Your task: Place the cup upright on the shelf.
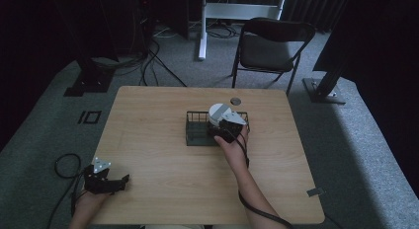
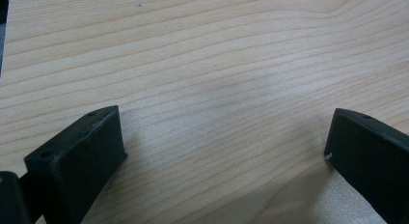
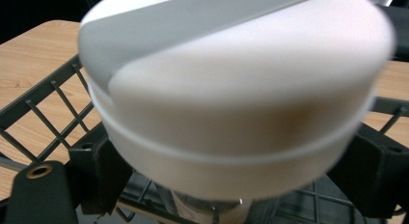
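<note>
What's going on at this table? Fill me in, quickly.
A person works at a wooden table with a gripper in each hand. The right gripper is shut on a round white container with a grey band across its lid, holding it over a dark wire basket at the table's middle. The left gripper rests open near the table's front left corner, nothing between its fingers.

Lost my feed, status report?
Left gripper open, idle at table's near-left edge. Right gripper shut on white round container, over wire basket. Nothing in the way.
</note>
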A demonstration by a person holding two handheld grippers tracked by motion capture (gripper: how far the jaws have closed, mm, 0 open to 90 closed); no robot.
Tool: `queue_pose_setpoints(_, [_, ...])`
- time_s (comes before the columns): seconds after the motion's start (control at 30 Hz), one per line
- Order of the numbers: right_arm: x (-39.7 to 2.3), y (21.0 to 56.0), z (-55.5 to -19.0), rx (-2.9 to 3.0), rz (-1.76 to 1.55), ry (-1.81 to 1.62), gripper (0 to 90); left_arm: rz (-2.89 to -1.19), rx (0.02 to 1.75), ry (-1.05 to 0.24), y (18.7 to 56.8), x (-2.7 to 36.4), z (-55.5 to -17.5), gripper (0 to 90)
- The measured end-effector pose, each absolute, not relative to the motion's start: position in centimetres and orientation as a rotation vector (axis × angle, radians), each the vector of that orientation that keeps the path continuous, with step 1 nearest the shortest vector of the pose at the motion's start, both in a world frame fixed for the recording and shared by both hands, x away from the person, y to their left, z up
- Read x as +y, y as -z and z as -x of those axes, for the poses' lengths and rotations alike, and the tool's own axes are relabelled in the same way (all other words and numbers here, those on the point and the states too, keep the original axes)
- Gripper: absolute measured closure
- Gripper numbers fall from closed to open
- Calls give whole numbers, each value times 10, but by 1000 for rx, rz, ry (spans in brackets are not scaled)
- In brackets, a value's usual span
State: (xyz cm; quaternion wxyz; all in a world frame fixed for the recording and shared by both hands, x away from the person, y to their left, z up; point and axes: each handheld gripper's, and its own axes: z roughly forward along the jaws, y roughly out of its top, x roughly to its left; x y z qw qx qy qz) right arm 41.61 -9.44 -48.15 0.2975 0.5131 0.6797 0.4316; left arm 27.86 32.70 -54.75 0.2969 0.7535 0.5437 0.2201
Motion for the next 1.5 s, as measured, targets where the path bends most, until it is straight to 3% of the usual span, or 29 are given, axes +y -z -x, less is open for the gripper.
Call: queue_pose_setpoints(1.5, [-127,471,-369,1839,-1262,-1282,115,-2000,1452,-587,548,327,-279,6])
